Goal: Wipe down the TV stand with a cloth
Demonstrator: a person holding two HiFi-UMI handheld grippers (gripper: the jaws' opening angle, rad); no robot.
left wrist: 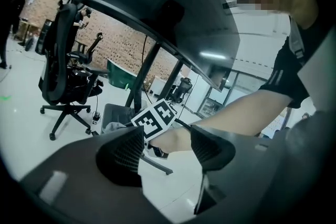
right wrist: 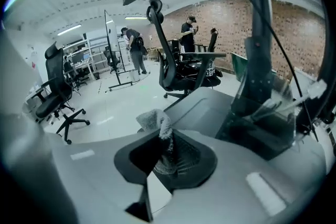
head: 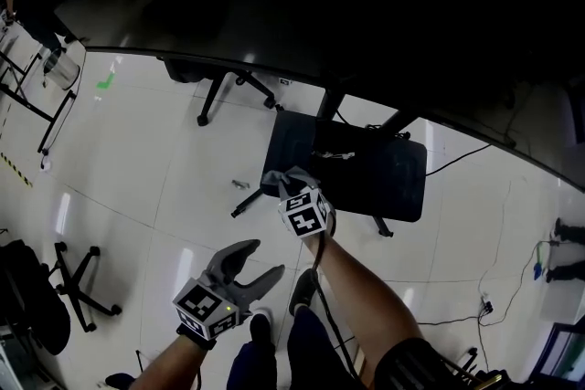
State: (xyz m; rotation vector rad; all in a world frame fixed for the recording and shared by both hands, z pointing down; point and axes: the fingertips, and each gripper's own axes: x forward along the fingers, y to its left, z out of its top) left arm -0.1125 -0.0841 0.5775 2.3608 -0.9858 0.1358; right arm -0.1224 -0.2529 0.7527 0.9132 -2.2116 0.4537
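Note:
The TV stand's dark base plate [head: 366, 164] lies on the white floor under the big dark screen [head: 347, 5]. My right gripper [head: 285, 187] is shut on a grey cloth [head: 277, 180] at the plate's near left corner. In the right gripper view the cloth [right wrist: 155, 120] sticks up out of the closed jaws of the right gripper [right wrist: 167, 152], with the base plate [right wrist: 205, 107] just beyond. My left gripper [head: 264, 258] hangs open and empty above the floor, nearer to me. The left gripper [left wrist: 168, 149] looks at the right gripper's marker cube [left wrist: 155, 119] and forearm.
The stand's column [right wrist: 260, 50] and cables rise at the right. A black office chair [right wrist: 184, 68] stands behind the plate, its wheeled base [head: 228, 91] under the screen. Another chair base [head: 78, 274] is at my left. A cable [head: 457, 320] runs across the floor. People [right wrist: 134, 50] stand far off.

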